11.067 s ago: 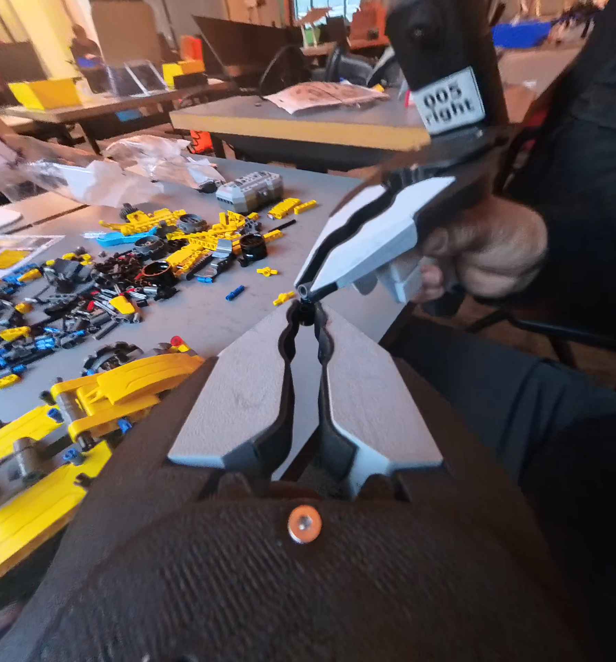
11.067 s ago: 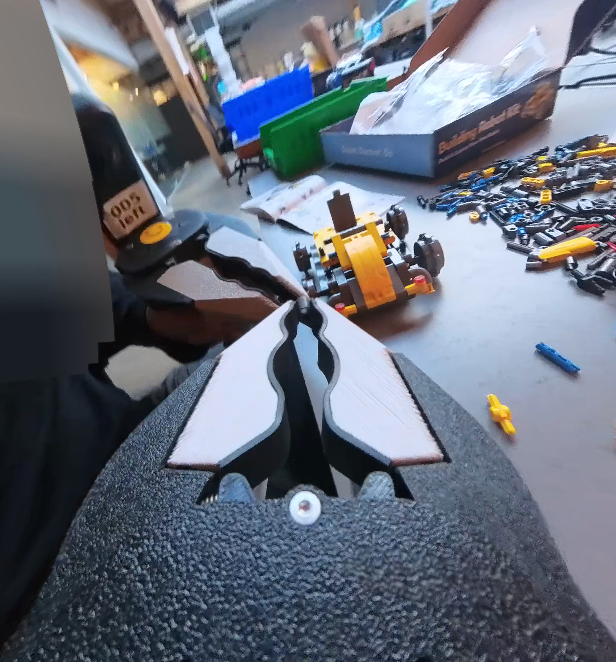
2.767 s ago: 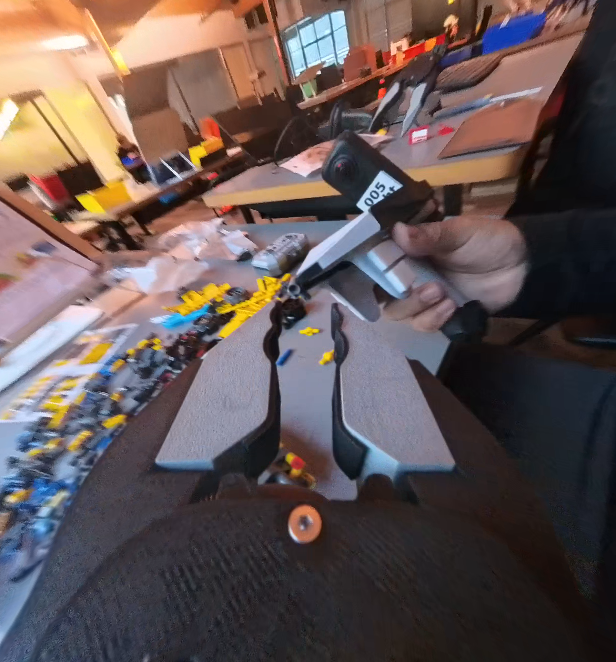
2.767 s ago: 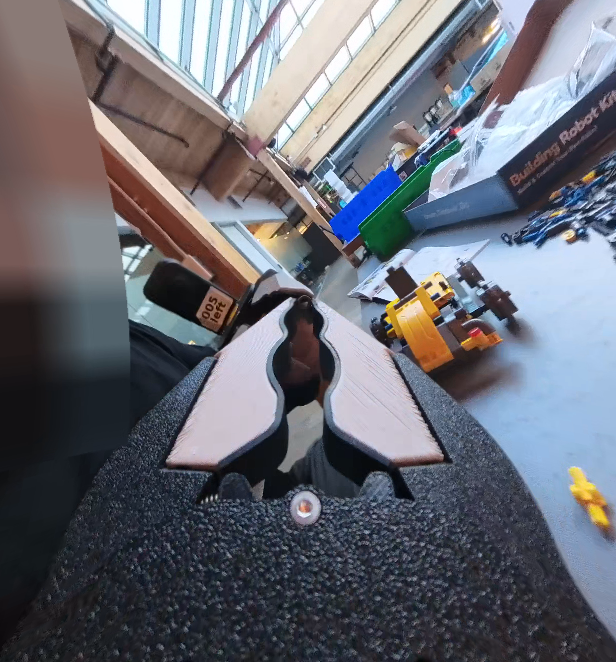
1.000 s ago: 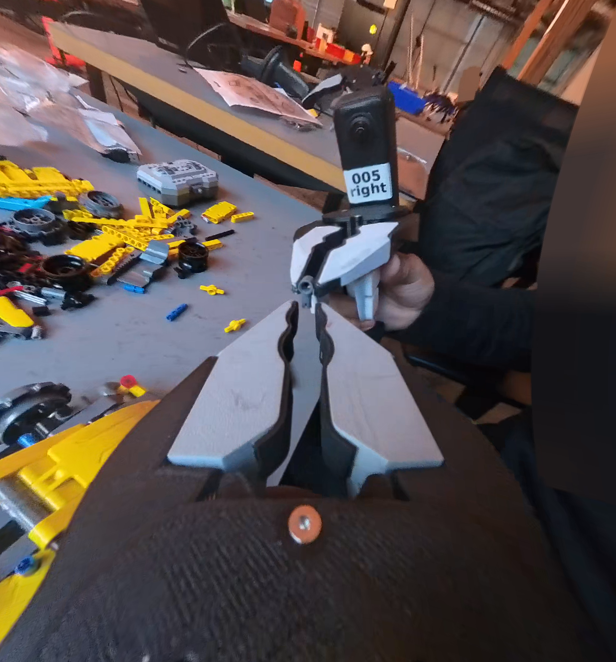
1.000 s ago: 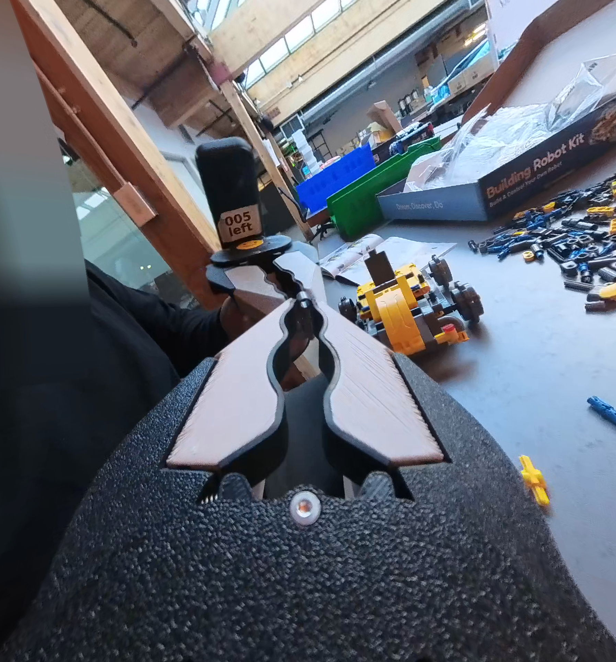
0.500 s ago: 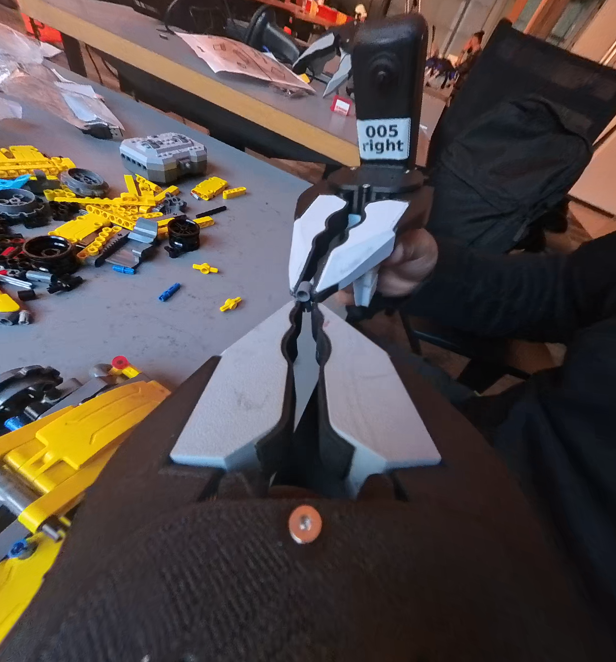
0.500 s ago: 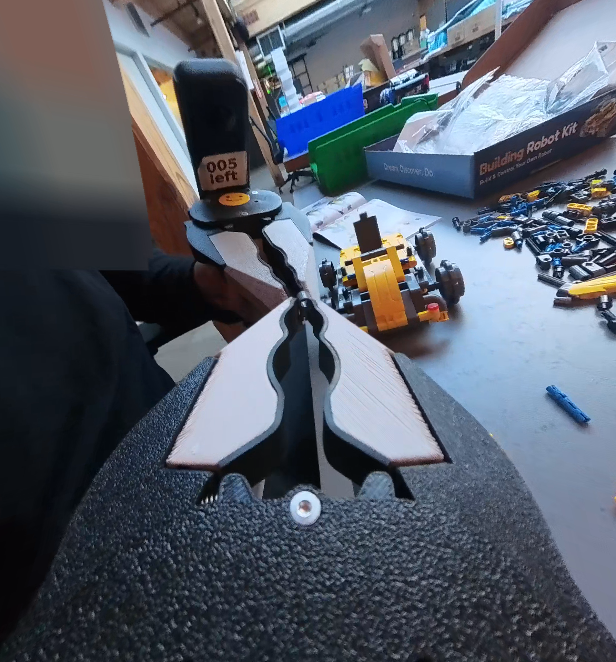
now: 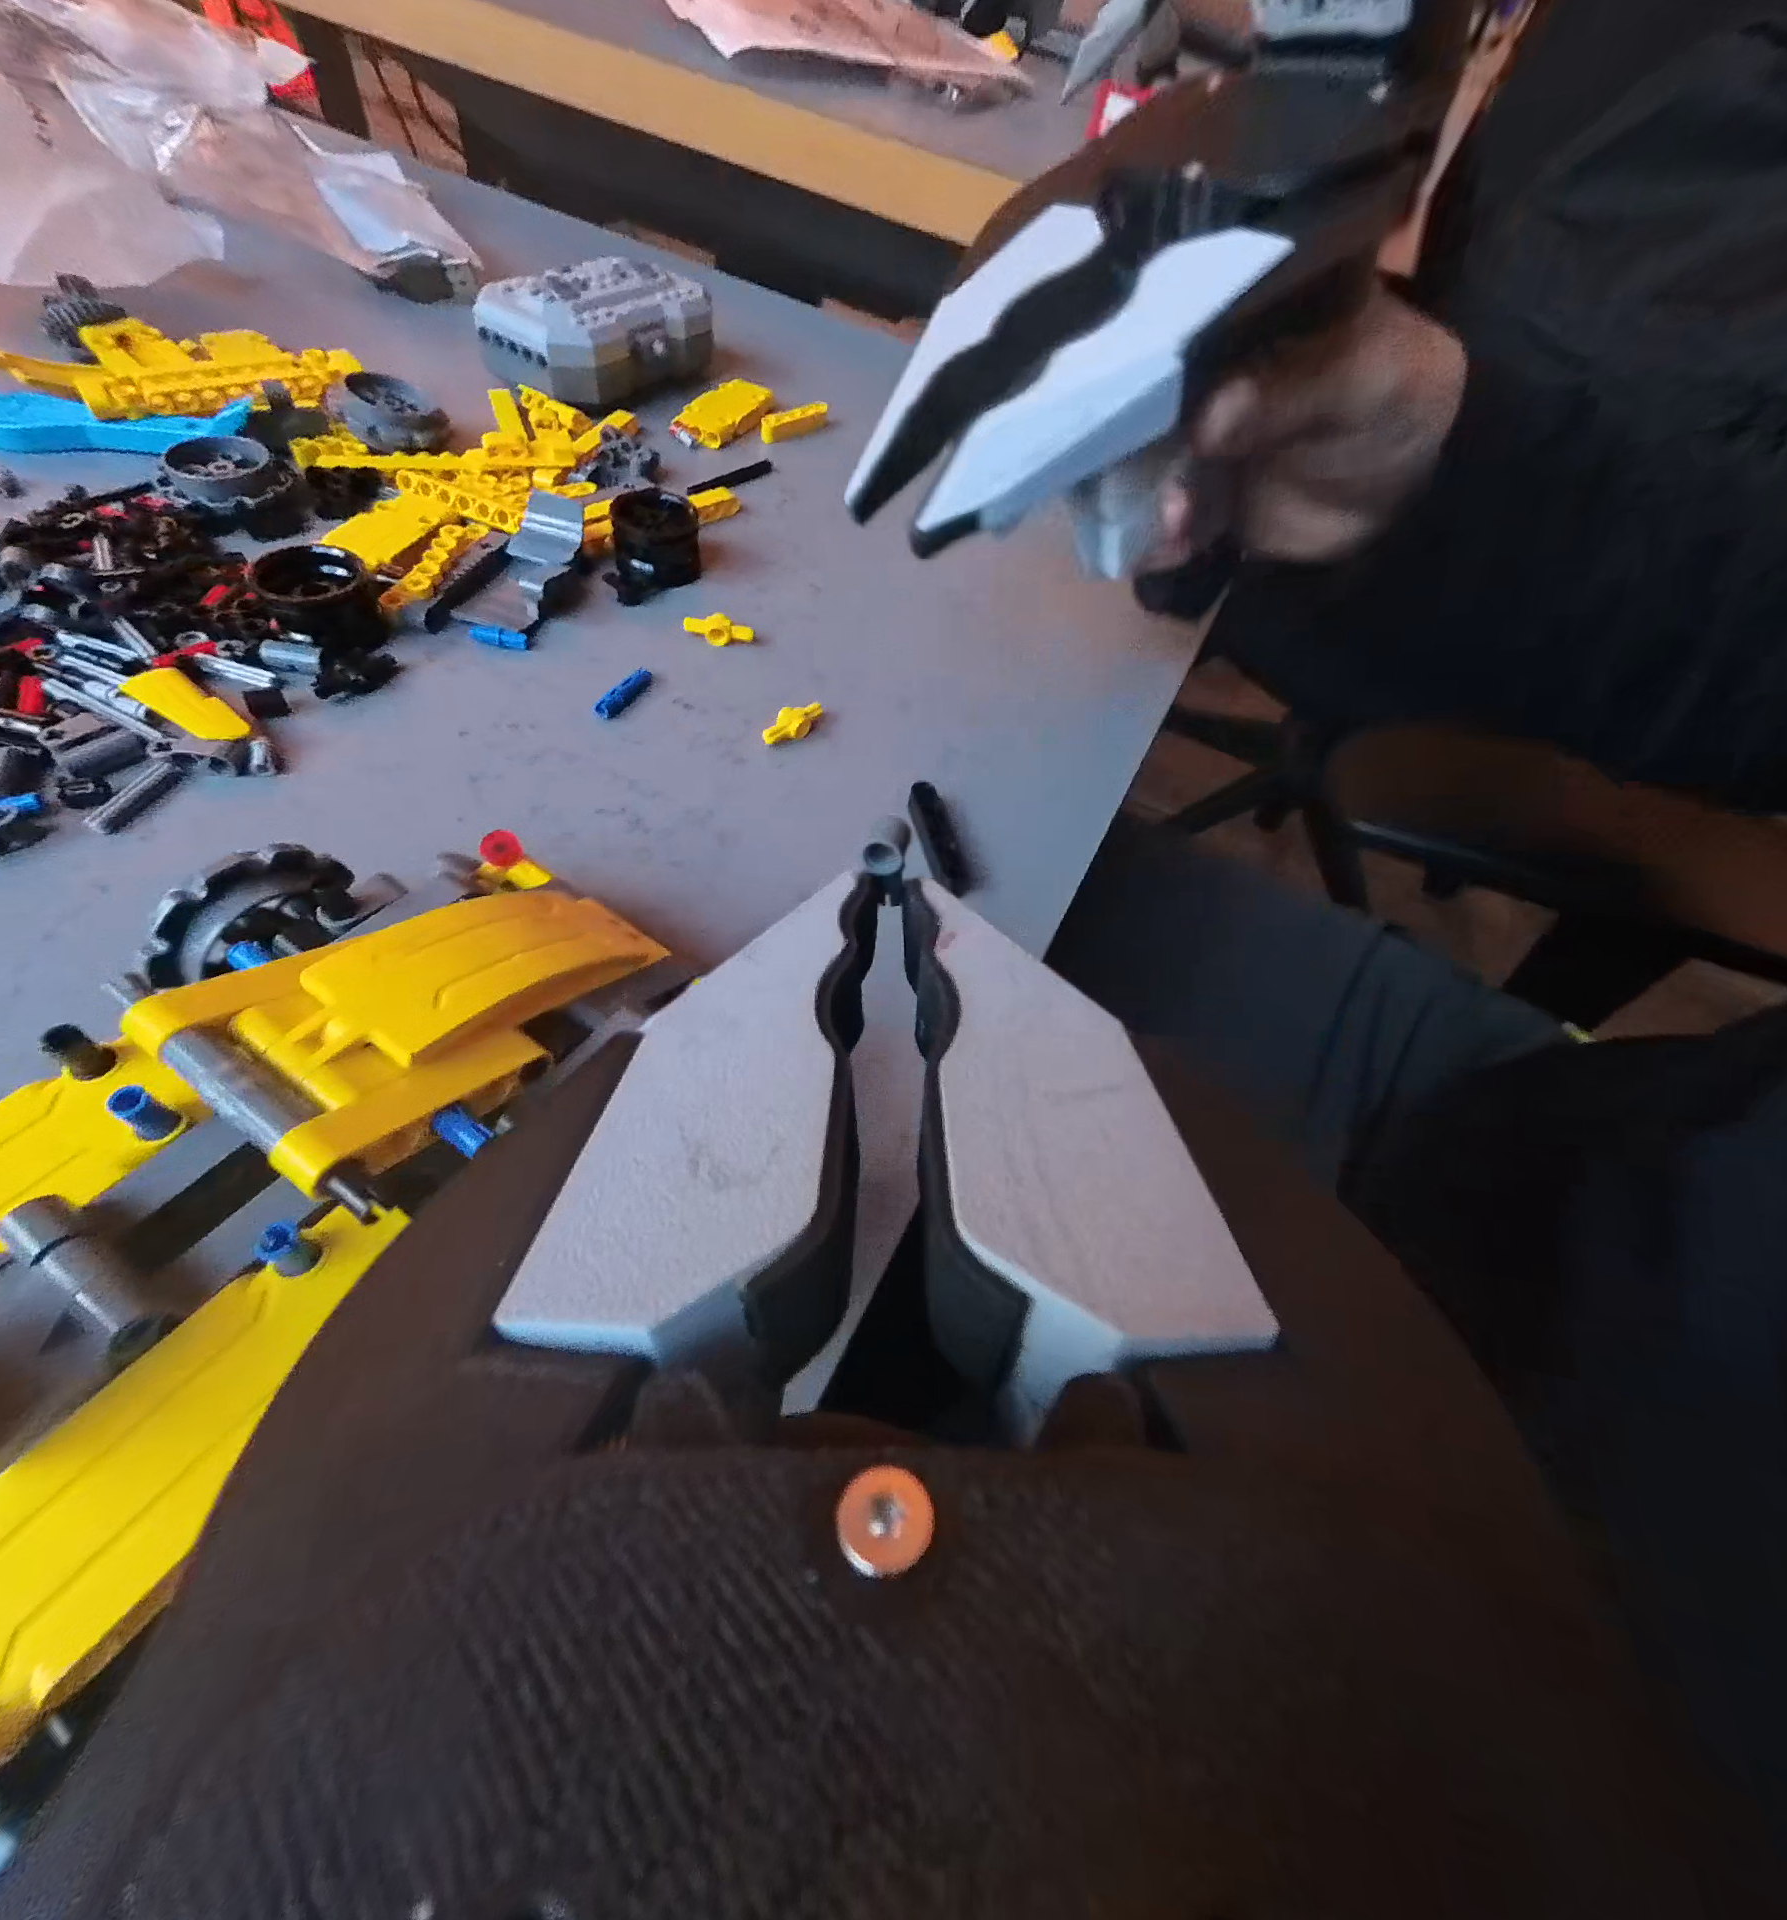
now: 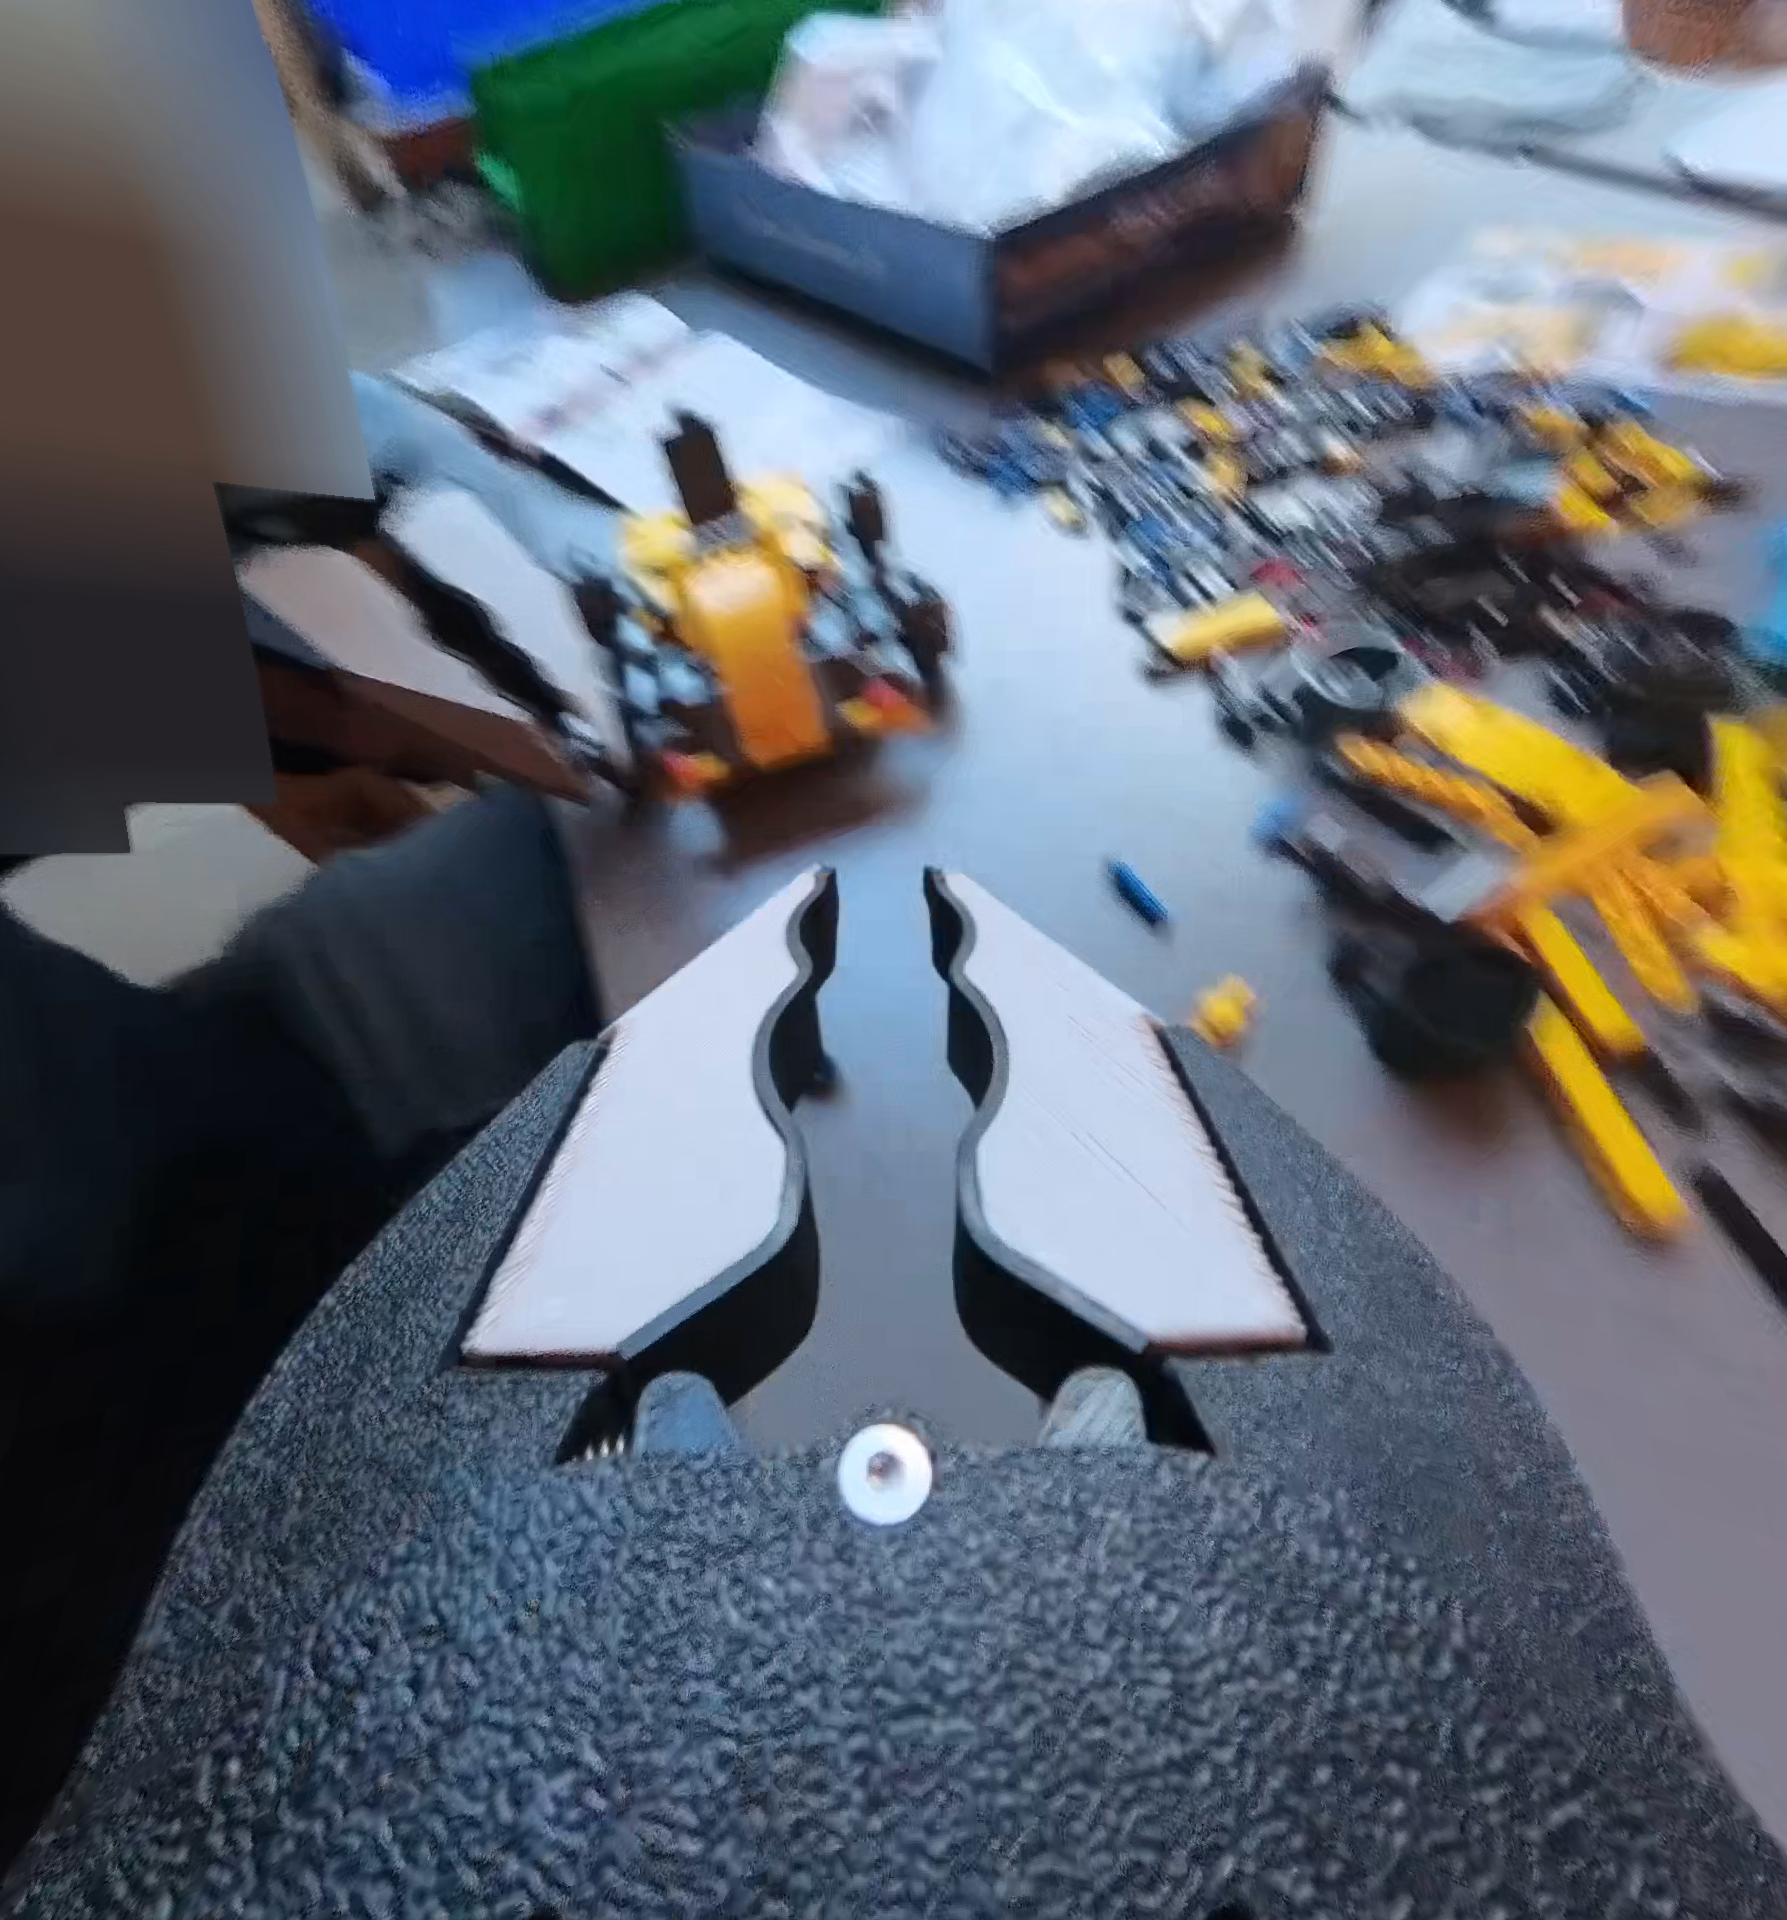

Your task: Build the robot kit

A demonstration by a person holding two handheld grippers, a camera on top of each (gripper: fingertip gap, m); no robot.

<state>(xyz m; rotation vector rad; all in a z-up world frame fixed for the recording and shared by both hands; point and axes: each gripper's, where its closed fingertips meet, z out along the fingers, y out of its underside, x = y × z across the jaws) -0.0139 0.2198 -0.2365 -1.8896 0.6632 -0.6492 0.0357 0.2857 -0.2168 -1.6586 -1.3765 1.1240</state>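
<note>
1. A small grey pin is clamped at the tips of the left gripper, above the grey table edge.
2. The right gripper is parted and empty, over the table.
3. A black piece lies just beside the pin.

Honestly, nothing here can really be read. In the left wrist view there's a printed sheet on the far table, but the print is too small and smeared to make out. The right wrist view is all motion blur: the dark box has lettering along its side and the open booklet has printed pages, both just mush. The pale sheets at the back are the same. (The little grey pin pinched in the left gripper shows no marking.)
</note>
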